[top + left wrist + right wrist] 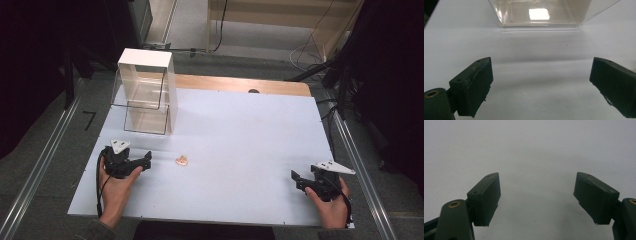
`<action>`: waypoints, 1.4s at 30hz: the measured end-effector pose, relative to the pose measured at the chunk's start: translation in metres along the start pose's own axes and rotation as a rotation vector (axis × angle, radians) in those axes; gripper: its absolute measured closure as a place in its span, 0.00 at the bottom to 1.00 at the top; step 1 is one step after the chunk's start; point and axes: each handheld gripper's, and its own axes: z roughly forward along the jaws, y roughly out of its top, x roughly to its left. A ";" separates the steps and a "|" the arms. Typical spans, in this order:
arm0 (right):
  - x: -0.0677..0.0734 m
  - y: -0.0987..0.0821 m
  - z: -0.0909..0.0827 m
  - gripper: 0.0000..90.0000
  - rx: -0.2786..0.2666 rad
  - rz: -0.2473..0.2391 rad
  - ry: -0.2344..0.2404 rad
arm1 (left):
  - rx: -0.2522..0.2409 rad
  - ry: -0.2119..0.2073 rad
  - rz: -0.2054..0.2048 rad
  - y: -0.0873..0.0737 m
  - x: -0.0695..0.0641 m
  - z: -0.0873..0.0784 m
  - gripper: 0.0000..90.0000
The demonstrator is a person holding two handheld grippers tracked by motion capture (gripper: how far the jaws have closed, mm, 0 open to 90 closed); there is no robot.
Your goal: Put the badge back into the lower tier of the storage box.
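On the white table sheet [235, 135] lies a small pale orange object [182, 160], left of centre. My left gripper [145, 161] rests in a hand just to the left of it, jaws spread wide and empty. In the left gripper view my left gripper [541, 87] faces the clear box [536, 12] over bare sheet. My right gripper [296, 180] sits in the other hand near the front right corner, open with nothing between its jaws. Bare white sheet lies beyond my right gripper [536, 200] in its own view.
A clear plastic box with a white top [146, 92] stands at the back left of the sheet. A wooden board edge [240, 84] runs behind it. Metal rails [360, 170] flank the table, and cables lie at the far right.
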 end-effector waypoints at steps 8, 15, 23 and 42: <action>-0.002 0.000 0.000 0.22 0.001 0.003 0.000 | 0.011 -0.028 0.026 0.000 -0.012 0.003 0.06; -0.001 -0.001 0.000 0.22 -0.001 0.005 -0.002 | 0.010 -0.040 0.034 0.000 -0.017 0.003 0.06; -0.002 0.000 -0.001 0.22 -0.001 0.008 -0.001 | 0.005 -0.062 0.034 0.000 -0.020 0.005 0.06; -0.001 0.000 -0.001 0.22 -0.005 0.012 -0.003 | 0.009 -0.099 0.041 0.001 -0.029 0.008 0.06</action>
